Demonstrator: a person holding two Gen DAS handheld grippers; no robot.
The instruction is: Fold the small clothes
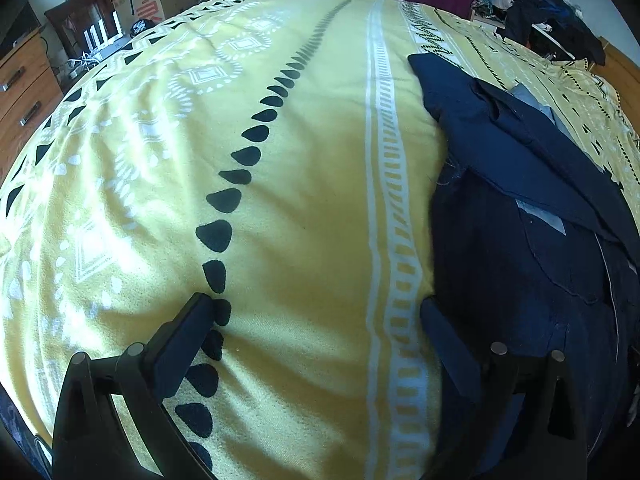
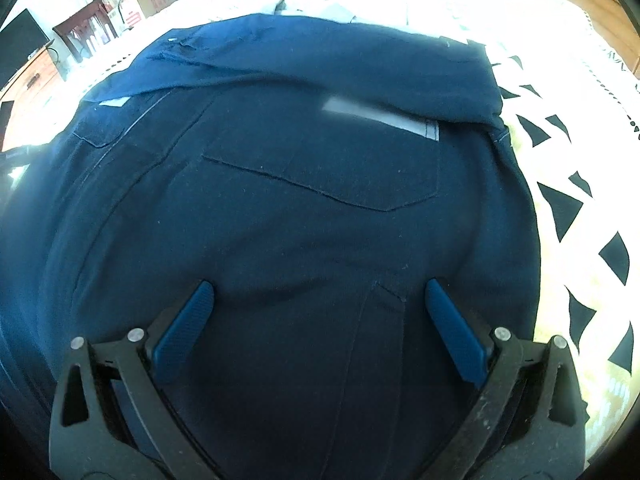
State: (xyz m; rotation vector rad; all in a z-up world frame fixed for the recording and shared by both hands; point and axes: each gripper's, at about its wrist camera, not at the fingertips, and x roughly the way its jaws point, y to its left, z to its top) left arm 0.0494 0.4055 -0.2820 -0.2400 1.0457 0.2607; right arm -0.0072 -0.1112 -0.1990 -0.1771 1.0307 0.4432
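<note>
jaws wide, L (image 1: 316, 304) + R (image 2: 320, 292) | 1 navy garment (image 2: 304, 176) | 1 yellow bedspread (image 1: 320, 184)

Left gripper (image 1: 316, 312) and right gripper (image 2: 320, 296) were black plastic two-finger linkages with silver pivot pins and ribbed blue finger pads (image 2: 184, 328).

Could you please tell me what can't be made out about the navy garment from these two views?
- Left wrist view: the navy garment runs off the right and bottom edges; the right finger of the left gripper covers its near corner.
- Right wrist view: the right gripper hides the near hem; glare washes out the yellow bedspread beyond.
</note>
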